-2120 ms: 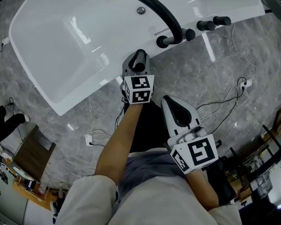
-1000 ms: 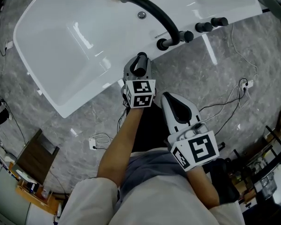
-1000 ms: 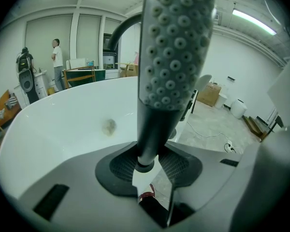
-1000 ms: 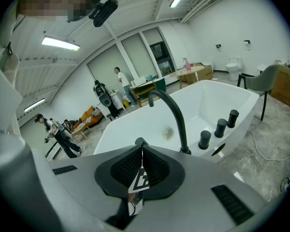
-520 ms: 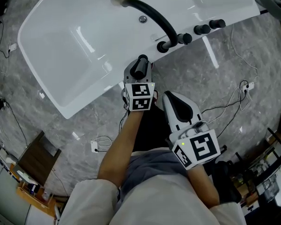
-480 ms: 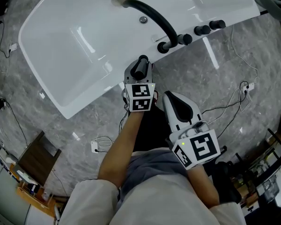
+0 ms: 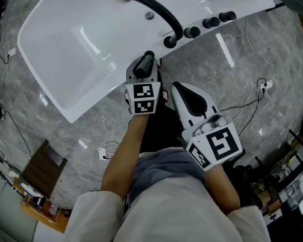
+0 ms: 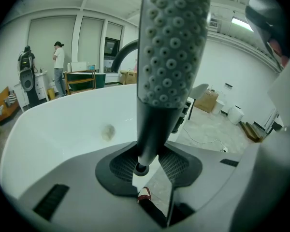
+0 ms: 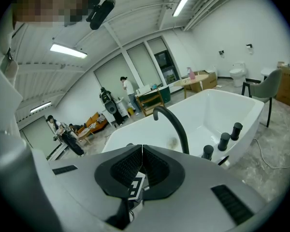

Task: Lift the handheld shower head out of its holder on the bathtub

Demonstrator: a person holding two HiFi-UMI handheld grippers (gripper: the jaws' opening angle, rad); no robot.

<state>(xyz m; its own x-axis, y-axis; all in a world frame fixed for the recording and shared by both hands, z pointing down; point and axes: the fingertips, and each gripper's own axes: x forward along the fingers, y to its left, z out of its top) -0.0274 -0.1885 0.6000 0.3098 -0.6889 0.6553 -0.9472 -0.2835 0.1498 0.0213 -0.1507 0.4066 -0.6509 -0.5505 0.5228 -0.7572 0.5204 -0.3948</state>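
Left jaws tight around shower head (image 8: 170,52)

One bathtub (image 7: 65,39); one shower head (image 7: 144,66); one curved spout (image 7: 157,10); three black knobs (image 7: 210,22)

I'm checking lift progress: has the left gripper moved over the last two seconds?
Yes, slightly. The left gripper seems to have risen toward the camera: it shows larger while the bathtub does not, keeping beside the spout base.

Grippers, pair, beside bathtub (image 7: 65,49).
The left gripper (image 7: 143,69) is clamping the shower head (image 8: 171,52) by its handle at the bathtub rim; the right gripper (image 7: 178,88) is hovering farther back, jaws closed, empty.
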